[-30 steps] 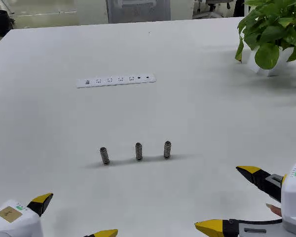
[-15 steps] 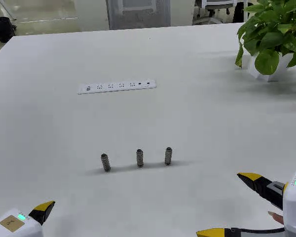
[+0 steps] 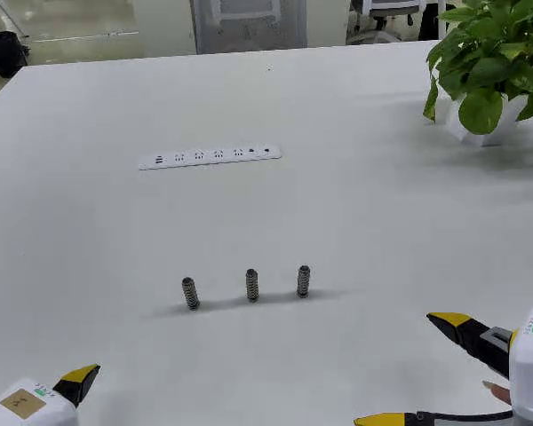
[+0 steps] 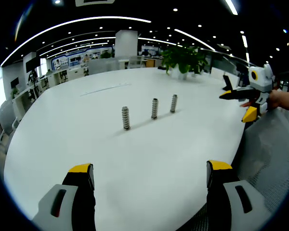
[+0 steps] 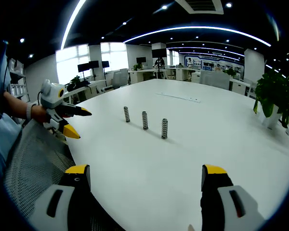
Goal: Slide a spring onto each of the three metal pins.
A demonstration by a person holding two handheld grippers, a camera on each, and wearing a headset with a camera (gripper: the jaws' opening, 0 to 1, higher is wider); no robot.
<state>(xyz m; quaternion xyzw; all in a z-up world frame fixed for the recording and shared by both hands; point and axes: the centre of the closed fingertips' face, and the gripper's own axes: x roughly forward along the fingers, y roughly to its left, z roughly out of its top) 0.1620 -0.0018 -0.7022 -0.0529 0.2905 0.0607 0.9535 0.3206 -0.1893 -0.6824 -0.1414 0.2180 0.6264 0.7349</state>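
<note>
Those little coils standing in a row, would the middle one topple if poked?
Probably. The middle spring stands upright, tall and thin, so a sideways poke would likely tip it, unless it is fixed down, which I cannot tell. It is round, so once down it may roll on the smooth table. Its coils would probably give when squeezed.

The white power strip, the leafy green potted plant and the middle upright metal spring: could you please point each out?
White power strip [image 3: 211,156], head view, centre of its top face.
Leafy green potted plant [image 3: 493,53], head view, on its leaves.
Middle upright metal spring [image 3: 251,285], head view, mid-height on its coils.
</note>
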